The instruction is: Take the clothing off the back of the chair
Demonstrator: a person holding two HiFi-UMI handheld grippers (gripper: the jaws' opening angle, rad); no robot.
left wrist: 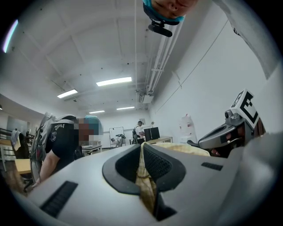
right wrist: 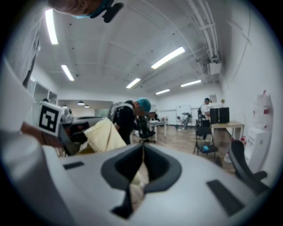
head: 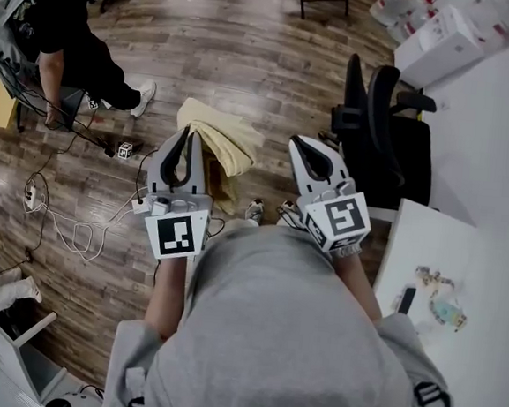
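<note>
Clothing point(head: 225, 138), pale yellow, off chair back, bunched and hanging above wood floor point(head: 225, 36) in front of person in grey top. Left gripper point(left wrist: 141, 148) clamped narrow on fold of clothing, fabric pinched between jaws. Right gripper point(right wrist: 142, 149) likewise closed on cream fabric edge, at right side of garment. Black office chair point(head: 388, 139) right of grippers, near white table point(head: 499, 140), back bare. Second person point(head: 58, 21) far left, bent forward. Cables point(head: 67, 222) on floor at left.
</note>
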